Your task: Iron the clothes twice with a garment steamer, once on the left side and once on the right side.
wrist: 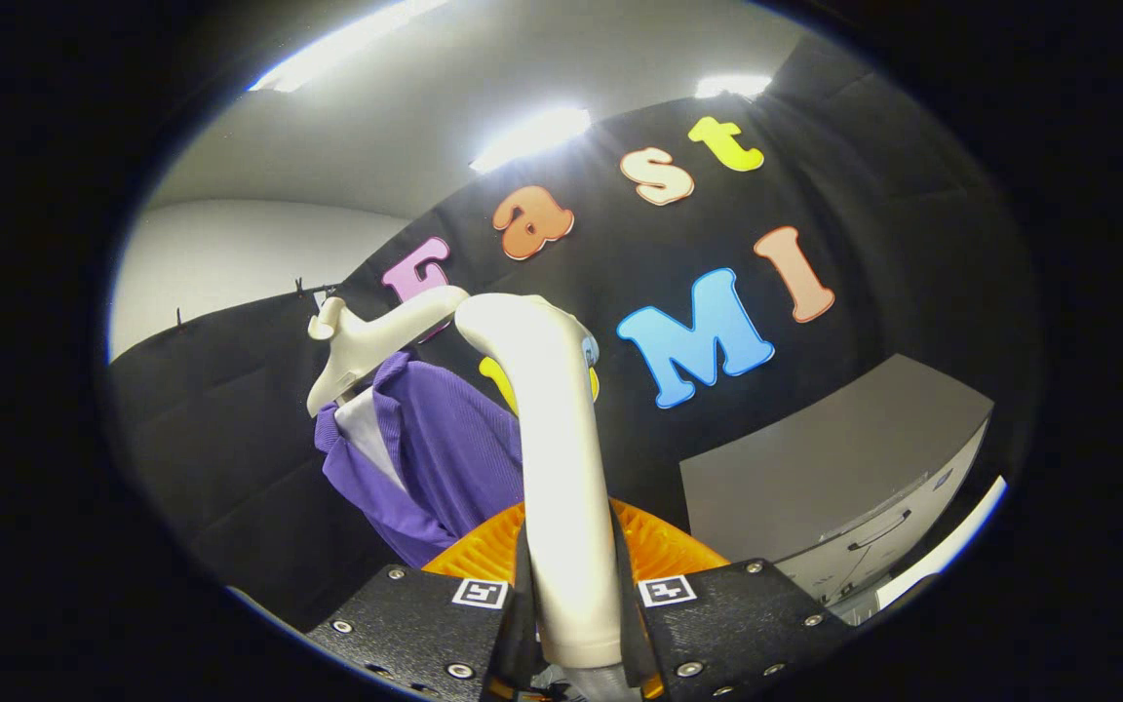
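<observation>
Where the steamer stands: garment steamer (561, 468), smooth cream plastic, upright between the jaws.
Gripper (576, 624): jaws narrow, both fingers pressing the handle.
Clothes: ribbed purple garment (445, 458) beyond, on a cream hanger (367, 341).
Room: black cloth wall, grey cabinet (844, 487), orange ribbed piece (659, 546).
Writing: none legible.

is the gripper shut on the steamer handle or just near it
Shut on it: both fingers of the gripper press the sides of the steamer handle, which rises between them.
</observation>
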Demonstrator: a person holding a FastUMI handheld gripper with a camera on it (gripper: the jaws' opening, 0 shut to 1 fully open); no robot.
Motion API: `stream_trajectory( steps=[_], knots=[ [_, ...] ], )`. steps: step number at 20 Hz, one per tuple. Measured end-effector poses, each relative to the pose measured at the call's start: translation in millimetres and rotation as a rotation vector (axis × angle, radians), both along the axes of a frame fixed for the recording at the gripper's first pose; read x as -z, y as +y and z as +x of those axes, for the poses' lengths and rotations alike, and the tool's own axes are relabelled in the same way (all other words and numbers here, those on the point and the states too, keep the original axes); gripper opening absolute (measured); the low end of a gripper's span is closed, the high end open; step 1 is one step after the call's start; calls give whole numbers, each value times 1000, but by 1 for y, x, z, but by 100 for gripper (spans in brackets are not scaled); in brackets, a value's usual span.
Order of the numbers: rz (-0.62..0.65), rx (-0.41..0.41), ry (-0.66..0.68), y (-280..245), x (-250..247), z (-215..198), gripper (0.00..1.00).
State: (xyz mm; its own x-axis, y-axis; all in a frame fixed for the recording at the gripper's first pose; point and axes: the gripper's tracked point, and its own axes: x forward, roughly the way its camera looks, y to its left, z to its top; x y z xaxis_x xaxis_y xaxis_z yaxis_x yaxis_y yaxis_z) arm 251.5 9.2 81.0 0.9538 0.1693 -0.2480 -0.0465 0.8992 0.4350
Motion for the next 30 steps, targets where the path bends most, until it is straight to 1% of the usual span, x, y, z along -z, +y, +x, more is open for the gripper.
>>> stream_trajectory(
  steps=[3, 6, 10, 12, 14, 16, 18, 20, 22, 25, 30],
  knots=[
    [-61, -21, 0, 25, 1, 0, 34],
    [-69, -57, 2, 53, 0, 1, 34],
    [-109, -63, -11, 77, 1, 3, 34],
    [-125, -95, -9, 95, 3, 1, 35],
    [-169, -116, -26, 105, 3, 3, 35],
    [-205, -104, -36, 107, 5, 8, 35],
    [-233, -71, -41, 103, 12, 16, 35],
    [-239, -51, -14, 102, 26, 22, 35],
    [-213, -52, 9, 106, 38, 23, 35],
    [-228, -45, 35, 104, 53, 19, 35],
    [-260, -65, 76, 110, 81, 7, 35]
  ],
)
